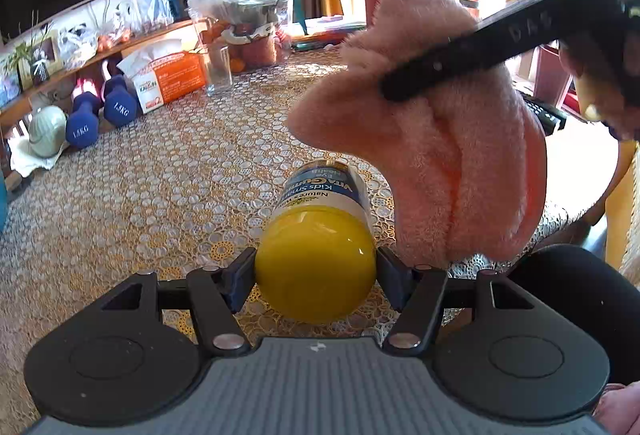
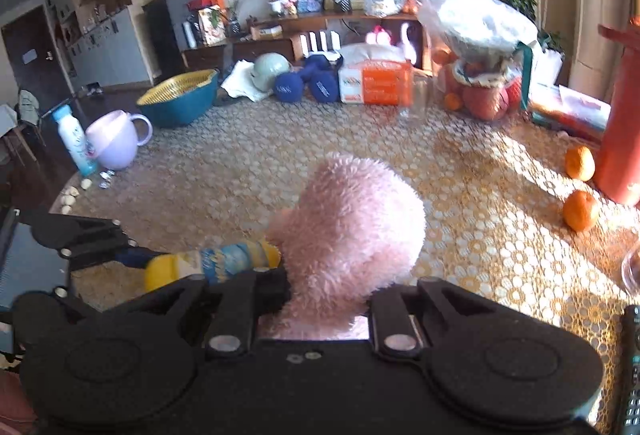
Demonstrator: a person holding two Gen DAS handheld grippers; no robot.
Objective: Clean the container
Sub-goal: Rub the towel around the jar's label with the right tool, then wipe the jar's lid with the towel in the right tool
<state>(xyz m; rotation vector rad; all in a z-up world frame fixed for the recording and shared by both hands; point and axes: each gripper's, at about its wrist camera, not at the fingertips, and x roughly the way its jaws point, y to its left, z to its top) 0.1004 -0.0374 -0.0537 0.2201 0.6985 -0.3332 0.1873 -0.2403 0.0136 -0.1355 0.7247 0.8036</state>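
Observation:
A small vitamin bottle (image 1: 320,187) with a yellow lid (image 1: 316,263) lies level above the lace-covered table (image 1: 160,195). My left gripper (image 1: 316,269) is shut on the lid, one finger on each side. A fluffy pink cloth (image 1: 432,155) hangs just right of the bottle's far end, near or touching it. My right gripper (image 2: 328,295) is shut on the cloth (image 2: 352,219), and one of its black fingers (image 1: 460,59) crosses the cloth's top. In the right wrist view the bottle (image 2: 224,259) points at the cloth from the left, its base hidden behind the fluff.
At the table's back stand an orange tissue box (image 1: 168,79), blue dumbbells (image 1: 100,115), a clear glass (image 1: 218,71) and bagged fruit (image 2: 480,95). A red flask (image 2: 620,123) and two tangerines (image 2: 580,211) sit right; a lilac mug (image 2: 116,143) and teal bowl (image 2: 180,99) left.

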